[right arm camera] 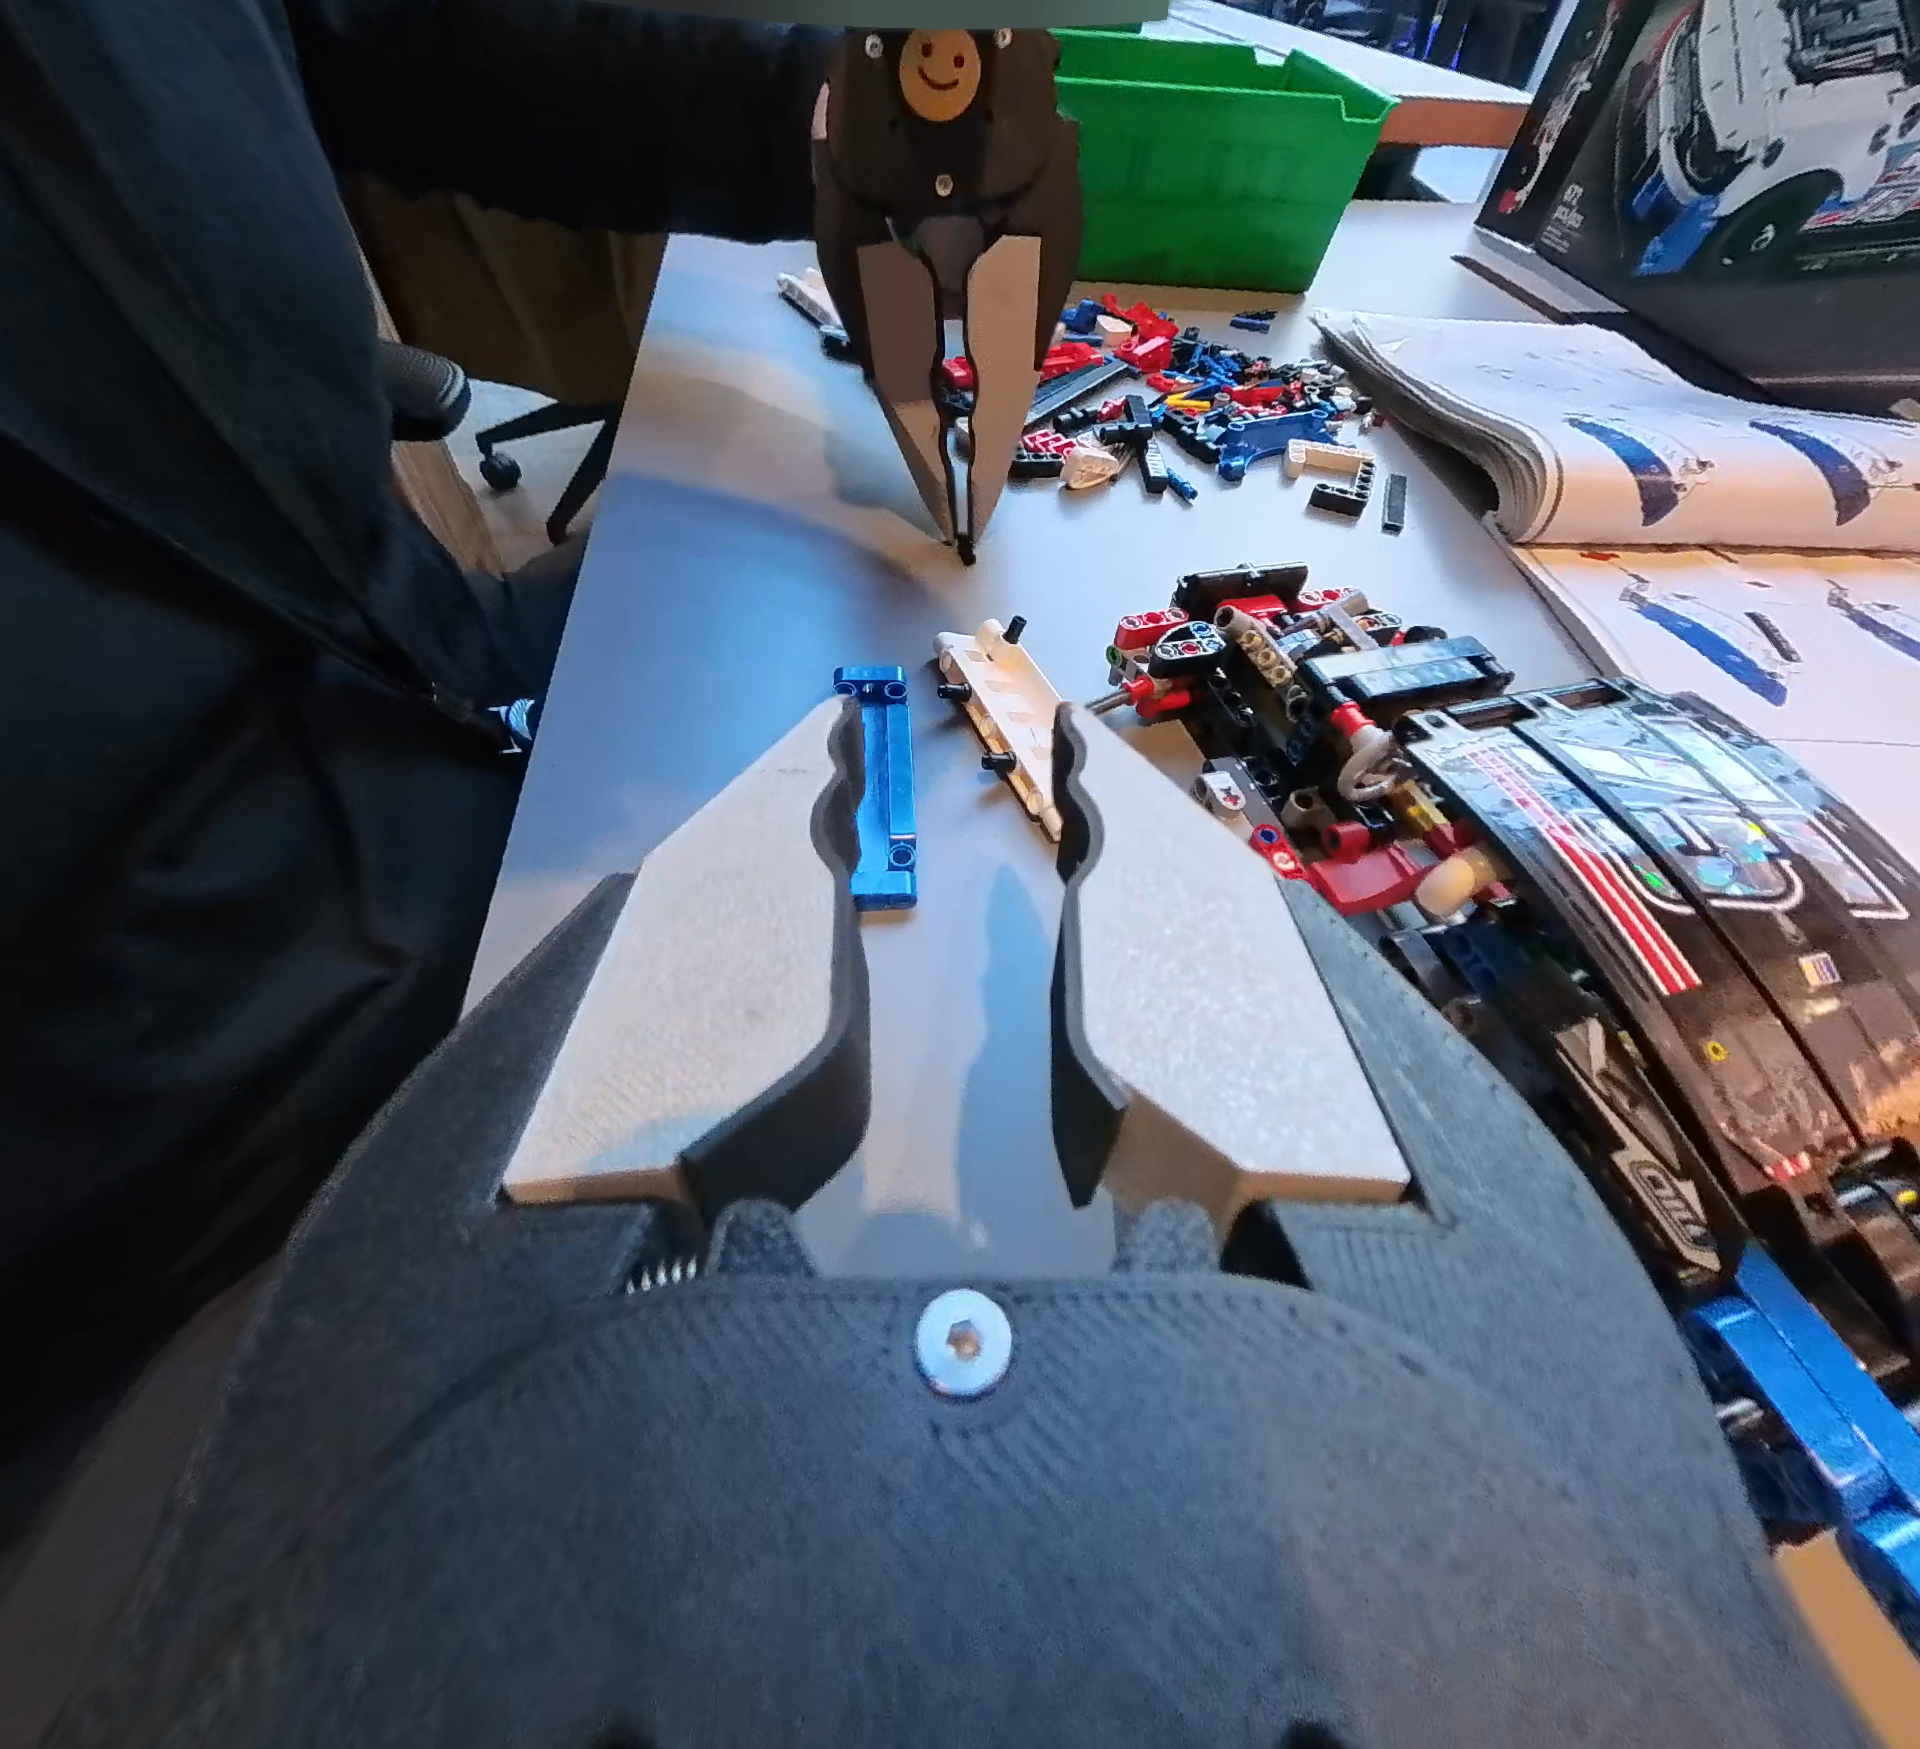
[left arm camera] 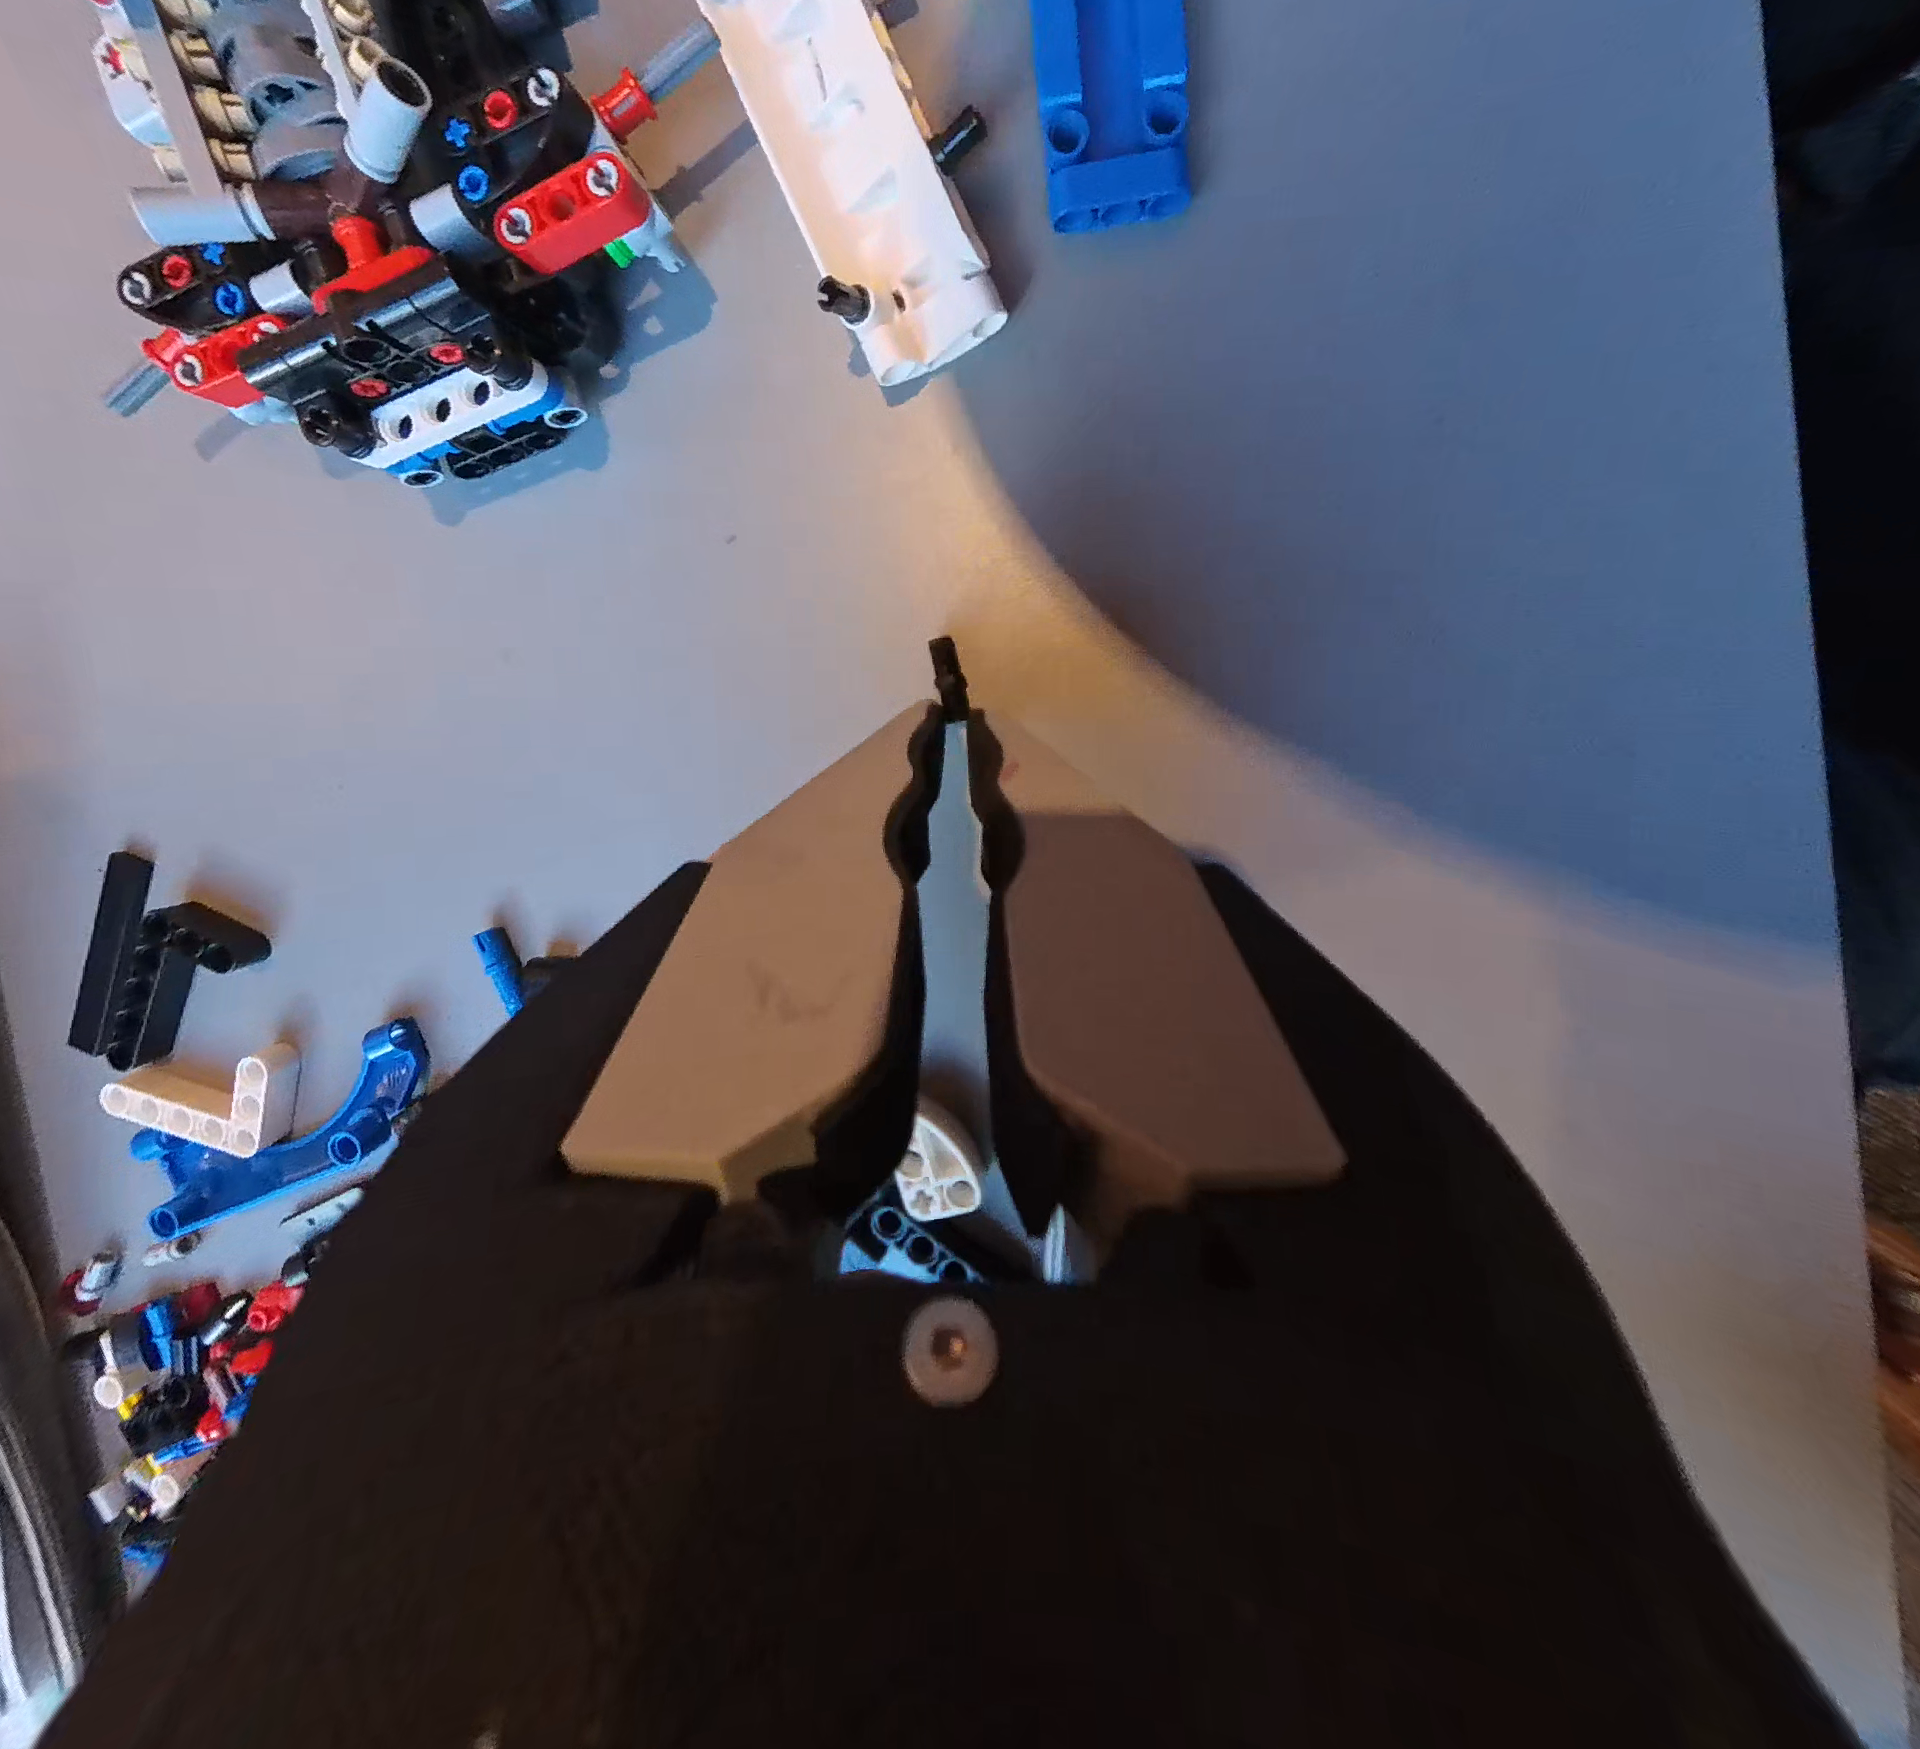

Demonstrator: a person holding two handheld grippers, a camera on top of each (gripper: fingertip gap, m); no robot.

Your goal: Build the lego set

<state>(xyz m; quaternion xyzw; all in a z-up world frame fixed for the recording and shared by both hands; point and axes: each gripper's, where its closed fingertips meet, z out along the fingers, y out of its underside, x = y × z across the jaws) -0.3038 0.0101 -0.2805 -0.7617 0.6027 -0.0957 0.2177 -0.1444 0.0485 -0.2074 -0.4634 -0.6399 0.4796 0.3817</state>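
My left gripper (left arm camera: 951, 712) is shut on a small black pin (left arm camera: 945, 669) that sticks out past its tips above the grey table; it also shows in the right wrist view (right arm camera: 961, 536) with the black pin (right arm camera: 966, 549) at its tips. A white panel with black pins (left arm camera: 842, 110) (right arm camera: 1003, 717) lies ahead of it. A blue panel (left arm camera: 1107, 26) (right arm camera: 883, 785) lies beside the white one. The half-built car (left arm camera: 343, 172) (right arm camera: 1507, 816) stands on the table. My right gripper (right arm camera: 956, 733) is open and empty, low over the blue and white panels.
A pile of loose pieces (right arm camera: 1174, 411) (left arm camera: 197, 1180) lies on the table. A green bin (right arm camera: 1205, 161) stands behind it. An open instruction booklet (right arm camera: 1662, 473) and the set's box (right arm camera: 1745, 89) are at the right. The table edge (right arm camera: 582, 639) and a person in dark clothing (right arm camera: 208, 452) are at the left. The gap from one gripper's tips to the other's is roughly 20 centimeters.
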